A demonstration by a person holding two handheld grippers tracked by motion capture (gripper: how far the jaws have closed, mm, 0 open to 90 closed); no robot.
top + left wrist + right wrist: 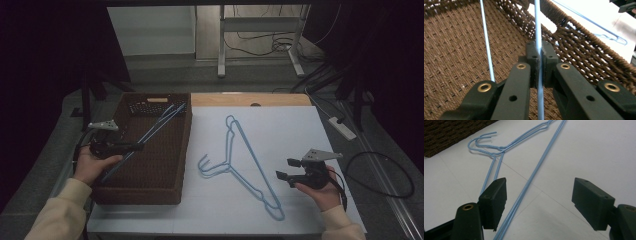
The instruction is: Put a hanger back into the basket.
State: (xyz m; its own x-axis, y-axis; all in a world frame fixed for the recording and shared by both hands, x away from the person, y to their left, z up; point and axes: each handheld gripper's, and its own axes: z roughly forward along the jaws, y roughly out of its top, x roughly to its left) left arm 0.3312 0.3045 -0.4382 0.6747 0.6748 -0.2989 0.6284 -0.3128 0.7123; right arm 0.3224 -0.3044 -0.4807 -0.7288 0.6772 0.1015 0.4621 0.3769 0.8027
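Brown wicker basket [150,165]: it stands at the left side of the white table [300,130]; its woven wall and floor are bare under the load.
Held hanger [150,132]: a light blue wire hanger, inside the basket, lying slanted from the left gripper up to the far right corner of the basket.
Left gripper [131,147]: its jaws are closed on one wire of the held hanger, and the left gripper view shows the wire [538,37] pinched between the pads, low over the weave.
Step in hand, as I judge: to lay this hanger flat in the basket.
How to do it well: lower until the wire rests on the floor, then open the jaws only a little and lift straight up, so the pads do not drag it.
Risk: the far end may catch the basket wall.
Remaining hangers [245,165]: two light blue ones, stacked on the table, right of the basket.
Right gripper [289,168]: its jaws are wide open, empty, near the long wires [534,175] of the stack.
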